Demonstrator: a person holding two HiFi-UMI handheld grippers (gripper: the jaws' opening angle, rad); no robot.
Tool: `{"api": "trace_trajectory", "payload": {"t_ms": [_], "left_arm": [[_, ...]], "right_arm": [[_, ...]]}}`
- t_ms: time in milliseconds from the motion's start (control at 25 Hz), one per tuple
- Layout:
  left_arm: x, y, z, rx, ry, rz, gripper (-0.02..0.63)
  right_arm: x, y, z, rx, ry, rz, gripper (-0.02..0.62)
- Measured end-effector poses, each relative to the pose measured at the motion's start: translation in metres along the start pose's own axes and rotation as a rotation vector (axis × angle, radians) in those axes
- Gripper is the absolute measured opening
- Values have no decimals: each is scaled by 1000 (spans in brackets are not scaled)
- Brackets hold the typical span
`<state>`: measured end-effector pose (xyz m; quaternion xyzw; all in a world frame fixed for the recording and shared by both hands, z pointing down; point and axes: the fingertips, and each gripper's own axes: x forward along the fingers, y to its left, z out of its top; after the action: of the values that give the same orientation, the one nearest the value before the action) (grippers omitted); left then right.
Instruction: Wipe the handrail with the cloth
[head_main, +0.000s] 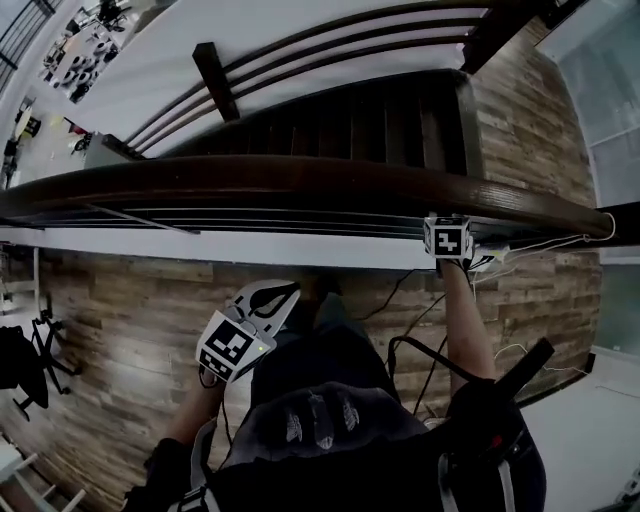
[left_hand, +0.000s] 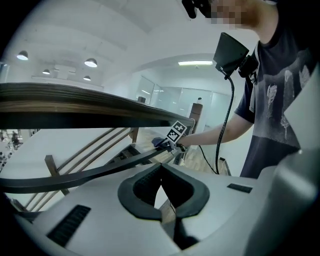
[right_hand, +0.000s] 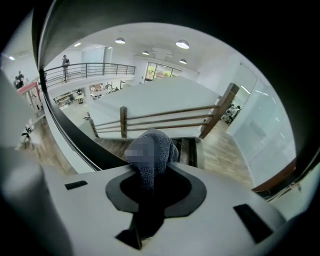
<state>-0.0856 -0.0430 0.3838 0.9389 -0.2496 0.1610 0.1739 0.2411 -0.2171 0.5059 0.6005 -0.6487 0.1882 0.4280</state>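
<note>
Grey cloth (right_hand: 156, 144) sat pinched between the jaws of the right gripper (right_hand: 152, 172), up against the dark wooden handrail (head_main: 300, 178) near its right end, left gripper (head_main: 262, 302) lower, apart from the rail, jaws closed together on nothing.

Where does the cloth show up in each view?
Head view: not visible, hidden past the right gripper by the handrail.
Left gripper view: cloth mid-frame, a small bluish wad beside the marker cube.
Right gripper view: dead centre, clamped in the jaws.
Shared landmark: the dark handrail.
</note>
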Motion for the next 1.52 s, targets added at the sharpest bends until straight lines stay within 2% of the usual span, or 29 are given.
{"api": "trace_trajectory", "payload": {"t_ms": [200, 360, 480, 560, 680, 800, 880, 960, 1000, 1080, 1160, 1240, 1520], "left_arm": [[-21, 31, 12, 25, 29, 48, 8], [-44, 87, -2, 24, 45, 109, 8], [-69, 106, -21, -12, 41, 151, 8], [-83, 107, -27, -32, 26, 145, 8], [-101, 110, -37, -10, 14, 93, 8], [-131, 127, -51, 31, -1, 8, 8], [-166, 150, -66, 42, 10, -31, 8], [-204, 173, -81, 54, 36, -44, 8], [-221, 183, -88, 54, 48, -46, 8], [-249, 200, -101, 41, 65, -35, 8], [-271, 215, -112, 16, 70, -11, 8], [-288, 225, -120, -11, 63, 14, 8], [-329, 235, -139, -72, 27, 96, 8]], "right_arm": [[-8, 119, 65, -174, -107, 126, 64], [9, 219, 107, -262, -198, 219, 64], [5, 278, 119, -316, -192, 296, 64], [-4, 298, 115, -316, -164, 328, 63], [-16, 315, 118, -311, -186, 304, 63], [-22, 327, 124, -227, -206, 213, 64], [-25, 353, 136, -169, -215, 172, 63], [-26, 396, 150, -104, -211, 187, 64], [-27, 419, 155, -86, -205, 203, 64], [-31, 461, 166, -115, -205, 201, 64], [-32, 491, 179, -133, -206, 195, 64], [-31, 517, 191, -112, -192, 228, 64], [-34, 627, 233, -263, -216, 343, 64]]}}
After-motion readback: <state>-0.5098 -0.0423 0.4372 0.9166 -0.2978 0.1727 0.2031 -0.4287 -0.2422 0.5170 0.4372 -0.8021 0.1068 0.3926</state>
